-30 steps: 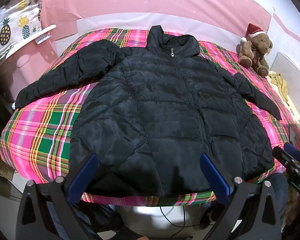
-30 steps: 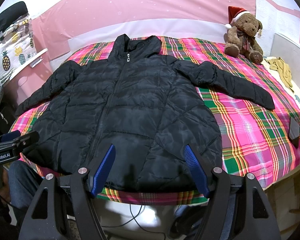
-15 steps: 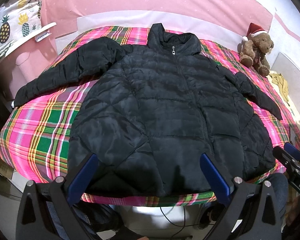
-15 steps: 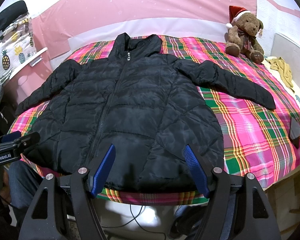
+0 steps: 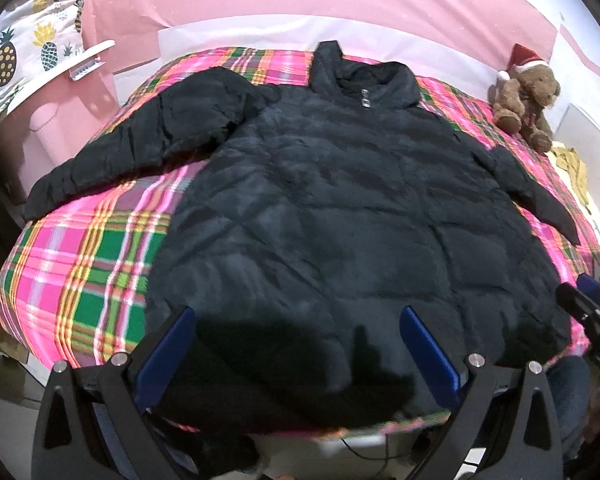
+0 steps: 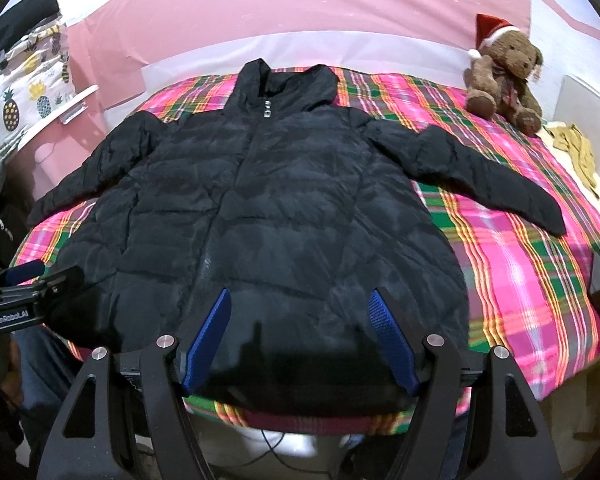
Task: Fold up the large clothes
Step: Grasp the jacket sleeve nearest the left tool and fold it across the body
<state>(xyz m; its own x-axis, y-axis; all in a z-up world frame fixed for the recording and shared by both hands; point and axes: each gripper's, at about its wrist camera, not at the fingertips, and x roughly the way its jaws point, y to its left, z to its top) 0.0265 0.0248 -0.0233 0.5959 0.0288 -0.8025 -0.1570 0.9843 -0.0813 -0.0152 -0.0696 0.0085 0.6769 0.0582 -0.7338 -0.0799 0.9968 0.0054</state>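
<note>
Plaid bed [image 6: 500,264] holds black jacket [image 6: 268,216] lengthwise, collar pointing away.

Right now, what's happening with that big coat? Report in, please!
Left gripper and right gripper: jaws open, empty, at the hem. Black puffer jacket flat, zipped, sleeves spread, unfolded. Teddy bear at far corner, clear of it.

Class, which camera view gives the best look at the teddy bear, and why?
The right wrist view: the teddy bear sits larger and clearer there, with its Santa hat, face and legs all visible on the plaid bed. The left wrist view shows the same bear smaller, nearer the frame's edge.
</note>
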